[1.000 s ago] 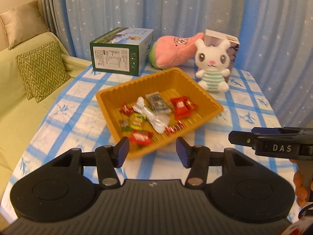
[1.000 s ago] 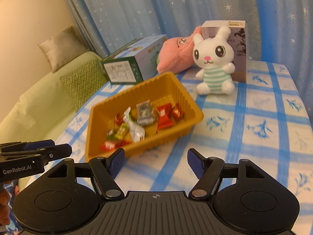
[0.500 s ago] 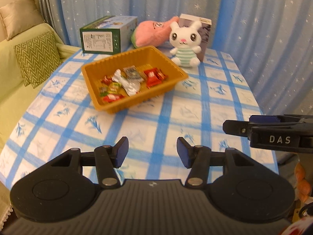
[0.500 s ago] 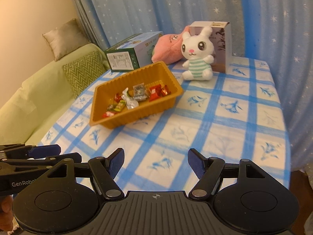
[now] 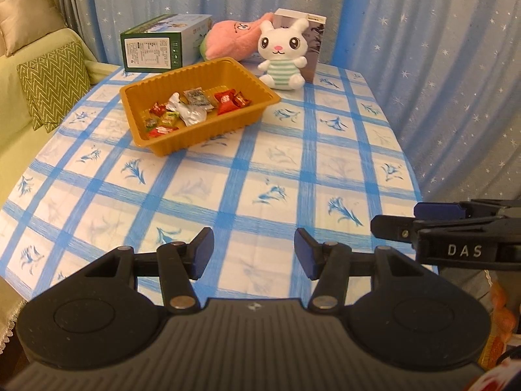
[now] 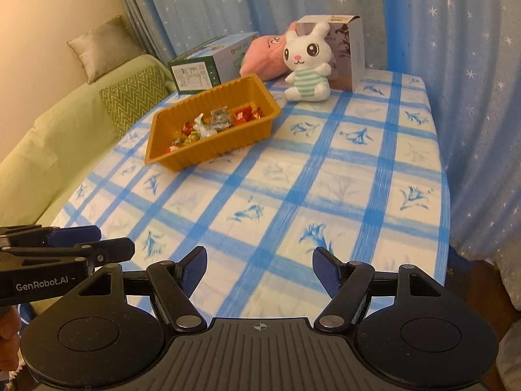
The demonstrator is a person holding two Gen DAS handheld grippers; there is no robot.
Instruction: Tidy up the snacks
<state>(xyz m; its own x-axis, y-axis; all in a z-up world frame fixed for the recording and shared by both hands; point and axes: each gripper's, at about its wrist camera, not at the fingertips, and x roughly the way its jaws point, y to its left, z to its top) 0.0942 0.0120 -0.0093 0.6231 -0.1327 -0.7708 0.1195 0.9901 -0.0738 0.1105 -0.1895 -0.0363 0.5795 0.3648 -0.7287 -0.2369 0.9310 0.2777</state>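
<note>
Both grippers are hanging over the near edge of the table [image 5: 260, 169], well apart from the snacks. The left gripper [image 5: 254, 253] is showing its jaws parted with nothing between them, only blue-checked tablecloth [image 6: 293, 176] visible in the gap. The right gripper [image 6: 259, 270] is sitting with its jaws spread wider, also empty. Each one is showing up side-on in the other's view: right one at the right edge of the left wrist view, left one at the left edge of the right wrist view.

The snacks [image 5: 192, 107] are all lying inside the orange tray [image 5: 208, 130]: a mix of red, green and silvery wrapped pieces, clustered loosely on the tray floor. The tray is sitting toward the far left part of the table, turned at an angle to the table edges.

Along the far edge, a green and white box [image 5: 162, 45] is lying at the far left corner. A pink plush [image 5: 228, 40] is lying beside it. A white rabbit plush [image 5: 283, 55] is sitting upright just beyond the tray's far right corner, leaning against a small upright carton [image 6: 345, 49].

A green sofa [image 6: 49, 150] with a zigzag cushion [image 5: 52, 81] is running along the table's left edge. A blue starred curtain [image 5: 423, 65] is hanging behind the far and right edges.
</note>
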